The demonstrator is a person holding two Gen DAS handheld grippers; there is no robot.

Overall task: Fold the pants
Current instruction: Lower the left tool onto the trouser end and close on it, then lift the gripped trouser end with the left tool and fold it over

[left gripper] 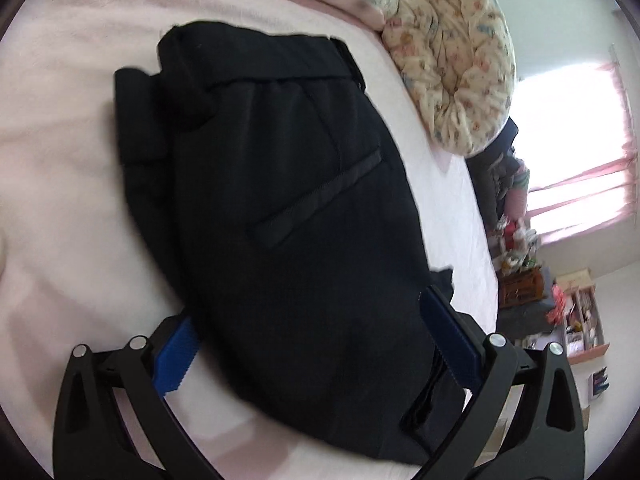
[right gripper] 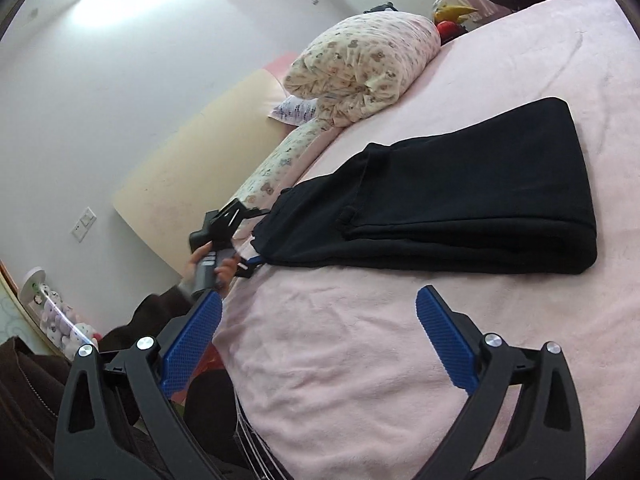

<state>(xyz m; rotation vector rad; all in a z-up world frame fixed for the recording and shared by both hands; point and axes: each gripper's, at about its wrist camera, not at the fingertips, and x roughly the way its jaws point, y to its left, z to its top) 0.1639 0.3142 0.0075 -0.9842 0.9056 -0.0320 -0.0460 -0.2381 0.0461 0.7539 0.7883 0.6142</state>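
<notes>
One pair of black pants (right gripper: 460, 208) lies folded on my pink bed (right gripper: 360, 360), long axis running from frame centre-left to the right edge, fold at right. Two claws: right claw (right gripper: 320, 320) spread wide, empty; left claw (left gripper: 308, 336) splayed astride the pants' near end, pads not pressing.

The folded pants (right gripper: 472, 208) lie on the bed (right gripper: 360, 360), in its middle. At the far end of the bed a rolled quilt (right gripper: 360, 76) rests against the headboard (right gripper: 192, 168). The left claw (left gripper: 312, 344) sits at the near end of the pants, one finger on each side of the cloth. The right claw (right gripper: 320, 340) hangs over bare bed, apart from the pants.
</notes>
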